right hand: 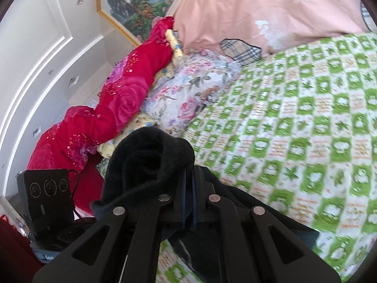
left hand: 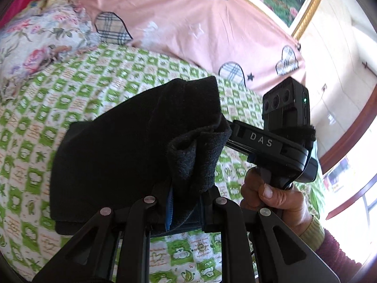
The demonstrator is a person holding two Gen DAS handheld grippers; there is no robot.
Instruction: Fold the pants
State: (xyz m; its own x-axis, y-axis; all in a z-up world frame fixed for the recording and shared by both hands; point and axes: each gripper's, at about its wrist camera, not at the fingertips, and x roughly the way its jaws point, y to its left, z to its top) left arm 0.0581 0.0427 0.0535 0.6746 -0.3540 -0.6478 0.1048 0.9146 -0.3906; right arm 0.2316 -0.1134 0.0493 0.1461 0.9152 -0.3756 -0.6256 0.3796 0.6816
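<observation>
— What's the left camera showing?

— The left gripper (left hand: 175, 208) has its fingers clenched on a bunched edge of the black pants (left hand: 132, 141). Most of the pants lie folded on the bed (left hand: 35, 122), over the green checked sheet. Across from it the right gripper (left hand: 266, 139) comes in from the right, its tip lost in the same black cloth, with a hand (left hand: 275, 195) around its handle. A pink quilt (left hand: 188, 28) lies behind.

— And the right camera?

— The right gripper (right hand: 188, 202) has its fingers pinched tight on a thick fold of the pants (right hand: 146, 162), bulging up just ahead of them. The left gripper (right hand: 47, 200) shows at the lower left. Beyond lie the sheet (right hand: 294, 129), a floral pillow (right hand: 188, 89) and a red blanket (right hand: 117, 99).
</observation>
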